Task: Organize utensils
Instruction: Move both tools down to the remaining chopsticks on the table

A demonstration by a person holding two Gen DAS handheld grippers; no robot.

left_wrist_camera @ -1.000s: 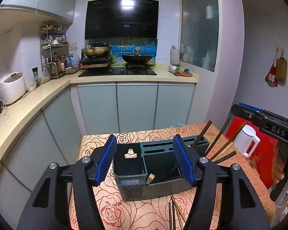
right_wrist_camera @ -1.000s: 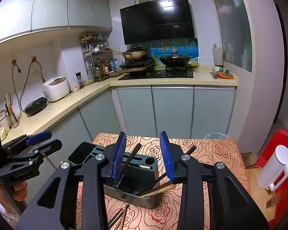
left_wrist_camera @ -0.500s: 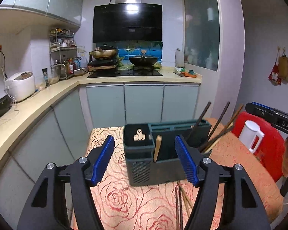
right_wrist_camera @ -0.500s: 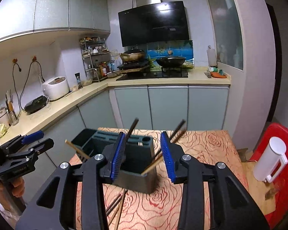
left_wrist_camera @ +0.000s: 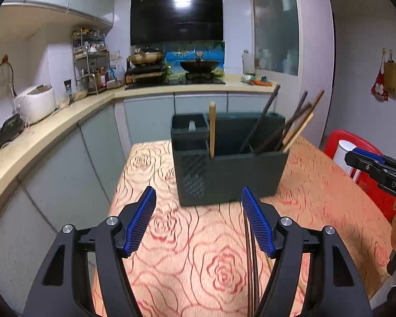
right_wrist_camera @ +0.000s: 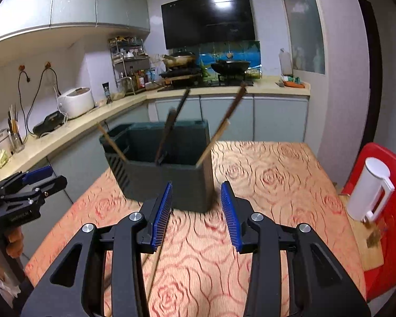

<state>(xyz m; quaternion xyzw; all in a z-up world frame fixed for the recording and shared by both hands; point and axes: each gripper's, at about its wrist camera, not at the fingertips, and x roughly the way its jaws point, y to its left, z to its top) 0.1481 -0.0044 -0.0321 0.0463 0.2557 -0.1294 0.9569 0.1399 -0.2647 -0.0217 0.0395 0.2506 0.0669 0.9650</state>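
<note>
A dark green utensil holder (left_wrist_camera: 229, 163) stands on the rose-patterned table (left_wrist_camera: 187, 251) and also shows in the right wrist view (right_wrist_camera: 166, 169). Several chopsticks (left_wrist_camera: 282, 129) lean in it, and one light wooden stick (left_wrist_camera: 212, 129) stands upright. Loose dark chopsticks (left_wrist_camera: 249, 259) lie on the cloth just inside my left gripper's right finger. A loose chopstick (right_wrist_camera: 155, 266) lies under my right gripper's left finger. My left gripper (left_wrist_camera: 199, 219) is open and empty, short of the holder. My right gripper (right_wrist_camera: 196, 211) is open and empty, close before the holder.
A white jug (right_wrist_camera: 369, 192) stands on a red stool (right_wrist_camera: 388, 224) to the right of the table. Kitchen counters (left_wrist_camera: 52, 129) with a rice cooker (left_wrist_camera: 35, 103) run along the left and back. The other gripper shows at each view's edge (left_wrist_camera: 377, 169) (right_wrist_camera: 21, 195).
Both grippers have pulled back and dropped lower, away from the holder. The holder now sits farther ahead and is seen from the side. Both stay open.
</note>
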